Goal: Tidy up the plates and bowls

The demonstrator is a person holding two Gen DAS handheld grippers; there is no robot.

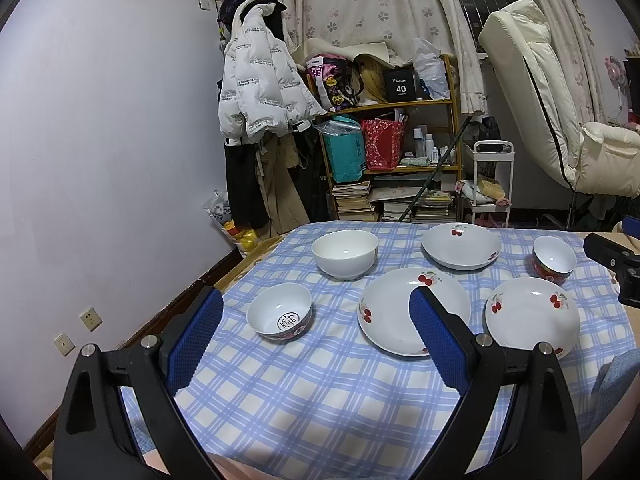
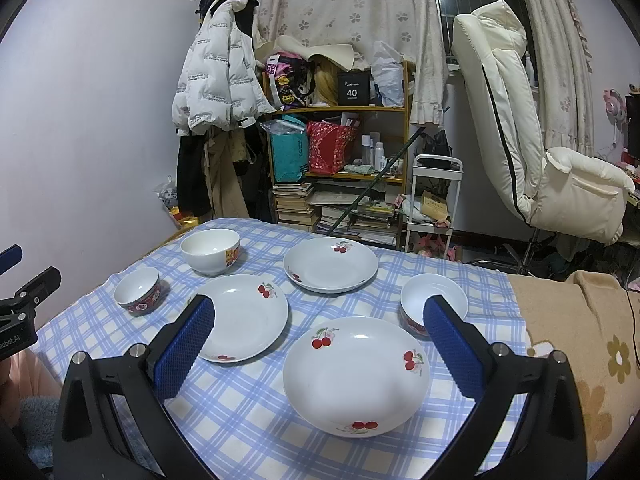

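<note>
Three white cherry-print plates lie on the blue checked cloth (image 1: 304, 392): a near right one (image 1: 532, 316) (image 2: 356, 374), a middle one (image 1: 396, 312) (image 2: 248, 316) and a far one (image 1: 460, 246) (image 2: 330, 264). Three bowls stand around them: a large white bowl (image 1: 345, 254) (image 2: 211, 251), a small red-patterned bowl at the left (image 1: 280, 312) (image 2: 138, 290) and another at the right (image 1: 554, 260) (image 2: 420, 304). My left gripper (image 1: 316, 312) is open and empty above the cloth, before the left small bowl and middle plate. My right gripper (image 2: 320, 316) is open and empty over the near plate.
The table stands by a lilac wall (image 1: 100, 140). Behind it are a cluttered wooden shelf (image 1: 400, 140), a coat rack with a white jacket (image 1: 260, 88), a small white cart (image 1: 492, 184) and a cream recliner chair (image 2: 540, 140). A beige flowered blanket (image 2: 580, 320) covers the table's right side.
</note>
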